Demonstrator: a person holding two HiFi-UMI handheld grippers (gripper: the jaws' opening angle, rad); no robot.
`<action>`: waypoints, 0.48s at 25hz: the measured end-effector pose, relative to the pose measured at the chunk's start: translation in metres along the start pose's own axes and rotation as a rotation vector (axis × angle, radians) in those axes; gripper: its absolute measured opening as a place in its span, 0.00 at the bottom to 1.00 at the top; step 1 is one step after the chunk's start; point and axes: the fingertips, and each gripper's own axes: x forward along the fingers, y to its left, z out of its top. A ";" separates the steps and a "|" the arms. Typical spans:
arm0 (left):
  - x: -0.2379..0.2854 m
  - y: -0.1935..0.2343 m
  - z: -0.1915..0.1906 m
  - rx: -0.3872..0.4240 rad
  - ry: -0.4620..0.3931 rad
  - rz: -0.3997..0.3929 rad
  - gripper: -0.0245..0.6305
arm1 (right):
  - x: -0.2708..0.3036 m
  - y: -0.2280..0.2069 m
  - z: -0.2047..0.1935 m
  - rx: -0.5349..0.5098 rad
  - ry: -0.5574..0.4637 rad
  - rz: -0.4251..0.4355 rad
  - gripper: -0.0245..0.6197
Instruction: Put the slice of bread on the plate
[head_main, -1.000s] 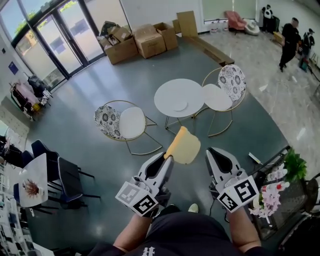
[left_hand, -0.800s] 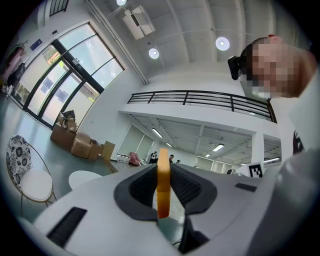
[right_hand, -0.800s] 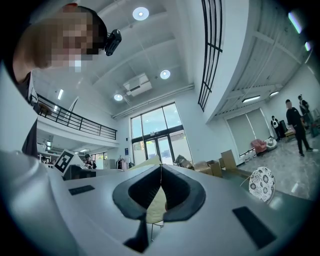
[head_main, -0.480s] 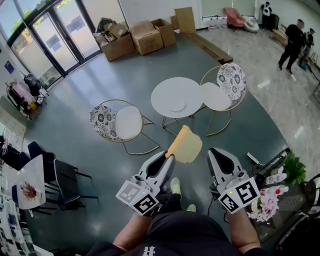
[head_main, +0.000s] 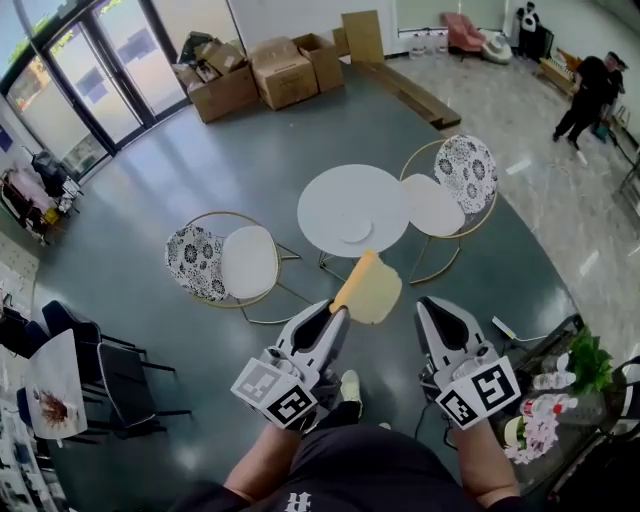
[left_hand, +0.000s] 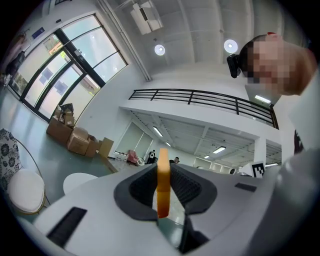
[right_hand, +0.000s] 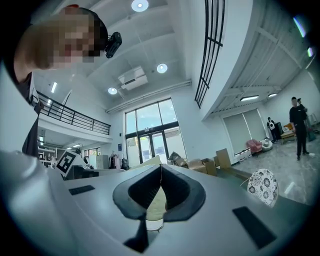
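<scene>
While the fingers (left_hand: 142, 189) of the left gripper (head_main: 338, 313) press on the two faces of the slice of bread (head_main: 372, 291), they hold it by its orange crust edge, so the pale slice stands out past the tips, toward the far side and a little to the right. The fingers (right_hand: 180, 191) of the right gripper (right_hand: 161, 172) are closed tip against tip, and nothing is between them. The two grippers are side by side, near the person who holds them, both pointing away. The free part of the slice hangs between their tips, above the grey floor (head_main: 200, 180), and it touches no furniture.

Farther off stands the round white worktop (head_main: 335, 195), with a small white plate (head_main: 354, 231) lying on its near part. One chair (head_main: 248, 262) with a patterned back stands left of the worktop, and a second chair (head_main: 433, 203) stands right of it. Far at the left are cardboard boxes (head_main: 285, 72) beside glass doors (head_main: 100, 75). Far at the right is a person in dark clothes (head_main: 583, 90) on the lighter floor. Near at the right are pink and white flowers (head_main: 540, 400).
</scene>
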 end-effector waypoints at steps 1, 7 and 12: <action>0.006 0.011 0.004 -0.002 0.001 -0.002 0.16 | 0.012 -0.003 0.000 -0.001 0.002 -0.004 0.05; 0.035 0.071 0.026 -0.016 0.018 -0.027 0.16 | 0.076 -0.017 0.004 -0.010 0.006 -0.034 0.05; 0.054 0.110 0.032 -0.025 0.042 -0.033 0.16 | 0.114 -0.024 0.002 -0.013 0.005 -0.046 0.05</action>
